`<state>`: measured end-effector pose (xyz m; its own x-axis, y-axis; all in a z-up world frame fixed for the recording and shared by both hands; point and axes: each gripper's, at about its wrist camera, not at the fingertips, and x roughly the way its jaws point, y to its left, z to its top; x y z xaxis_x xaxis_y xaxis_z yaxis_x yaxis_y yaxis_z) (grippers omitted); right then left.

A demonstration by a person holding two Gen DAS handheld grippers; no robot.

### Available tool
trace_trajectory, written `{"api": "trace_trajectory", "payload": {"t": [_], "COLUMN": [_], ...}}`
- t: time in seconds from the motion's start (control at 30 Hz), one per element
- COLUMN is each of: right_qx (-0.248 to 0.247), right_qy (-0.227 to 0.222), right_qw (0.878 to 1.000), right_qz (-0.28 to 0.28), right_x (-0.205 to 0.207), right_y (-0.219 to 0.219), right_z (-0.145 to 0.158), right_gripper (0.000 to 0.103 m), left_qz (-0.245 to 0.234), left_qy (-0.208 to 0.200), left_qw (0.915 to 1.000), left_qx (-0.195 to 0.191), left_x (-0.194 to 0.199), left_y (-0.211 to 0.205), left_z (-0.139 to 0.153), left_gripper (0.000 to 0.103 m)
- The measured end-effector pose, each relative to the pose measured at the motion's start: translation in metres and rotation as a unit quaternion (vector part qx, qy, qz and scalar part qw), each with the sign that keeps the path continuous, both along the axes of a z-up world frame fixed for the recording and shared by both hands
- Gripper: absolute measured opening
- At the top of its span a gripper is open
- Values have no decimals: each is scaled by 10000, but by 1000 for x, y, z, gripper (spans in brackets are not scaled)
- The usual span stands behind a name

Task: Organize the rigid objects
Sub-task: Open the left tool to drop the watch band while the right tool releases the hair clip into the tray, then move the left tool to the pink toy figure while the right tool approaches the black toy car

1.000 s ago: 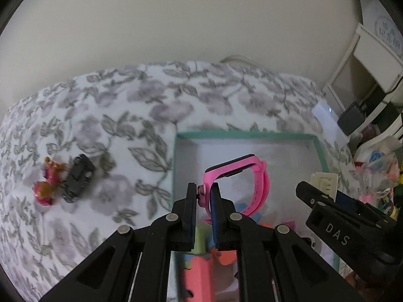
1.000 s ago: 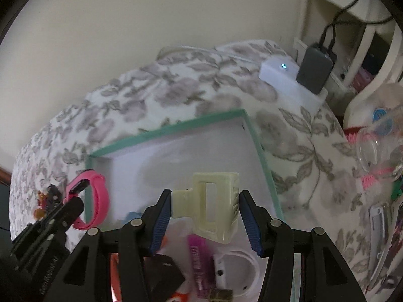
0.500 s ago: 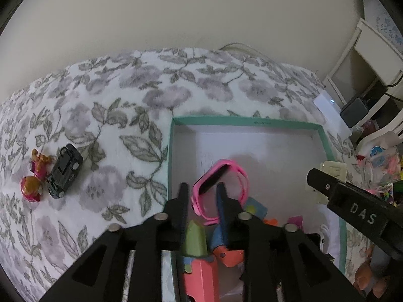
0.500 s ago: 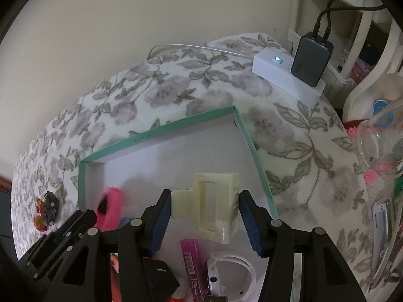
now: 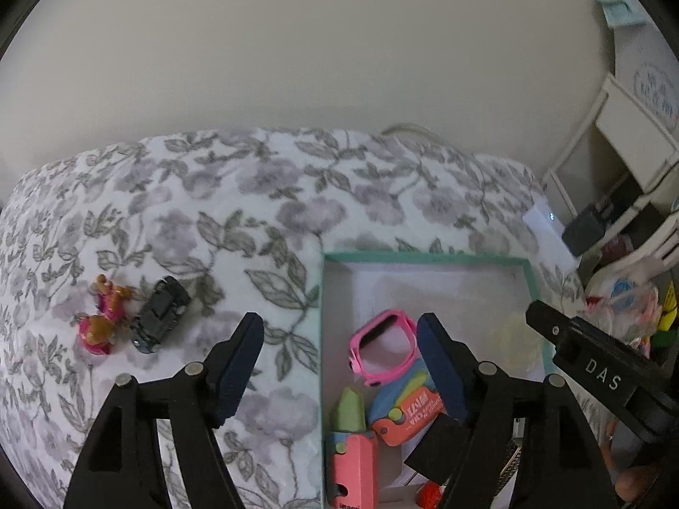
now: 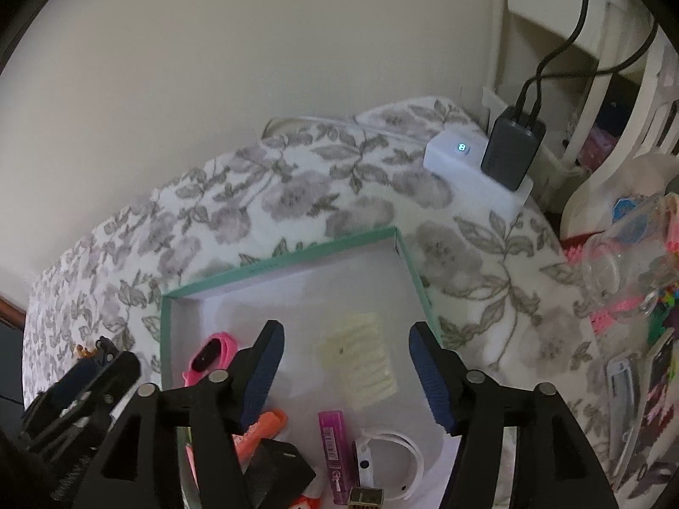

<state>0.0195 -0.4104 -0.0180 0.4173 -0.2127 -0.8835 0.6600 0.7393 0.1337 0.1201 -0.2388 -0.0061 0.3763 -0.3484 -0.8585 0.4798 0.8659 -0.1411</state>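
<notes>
My main worry is the two grippers: they sit close together over the same box [image 5: 428,258], and in the left view the right gripper's arm crosses just beside my left one. If I swing either sideways without clearing it, they knock, or a finger catches the box's teal wall and shoves it across the bedspread [image 5: 237,212].

Second risk: the box's near end is already crowded with small things, so the clip [image 6: 360,358] and the watch [image 5: 384,350] could tip or get pushed about if I come down carelessly.

Third: the car [image 5: 159,314] and the figure [image 5: 104,316] still lie out on the bedspread, well to the left of the box and touching each other. Going for one, I could nudge the other, and both look small and smooth enough to slip from the pads, I'd guess.

The left gripper [image 5: 339,360] has just been opening; its jaws stand wide and hold nothing. They straddle the box's left wall, and the watch lies inside the box by the right finger, free of the pads.

The right gripper [image 6: 346,375] has also just been opening. The clip lies on the box floor near the middle, between the jaws and below them, with clear space either side, so I read it as let go.
</notes>
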Motion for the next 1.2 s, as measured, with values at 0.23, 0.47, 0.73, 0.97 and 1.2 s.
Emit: {"api": "trace_trajectory", "payload": {"t": [0.23,0.47,0.73,0.97,1.2], "right_qx": [-27,-53,-178,-163,10], "right_qy": [-14,-24,75,-251,-651], "right_qw": [10000,9999,9986,9945,9833], "right_qz": [8,128,484,1008,1702], "right_x": [1,7,28,56,96], "right_y": [2,10,37,83,150], "right_z": [2,-2,-9,-7,-8], "right_gripper": [79,91,103,103,103], "left_qz": [310,863,1510,2388,2932], "left_qy": [41,17,287,339,708], "left_qw": [9995,9948,9872,9700,9529], "left_qx": [94,534,416,294,299], "left_x": [12,33,63,91,106], "left_y": [19,47,103,182,242], "left_z": [6,-5,-15,-20,-51], "left_gripper": [84,97,99,101,101]}}
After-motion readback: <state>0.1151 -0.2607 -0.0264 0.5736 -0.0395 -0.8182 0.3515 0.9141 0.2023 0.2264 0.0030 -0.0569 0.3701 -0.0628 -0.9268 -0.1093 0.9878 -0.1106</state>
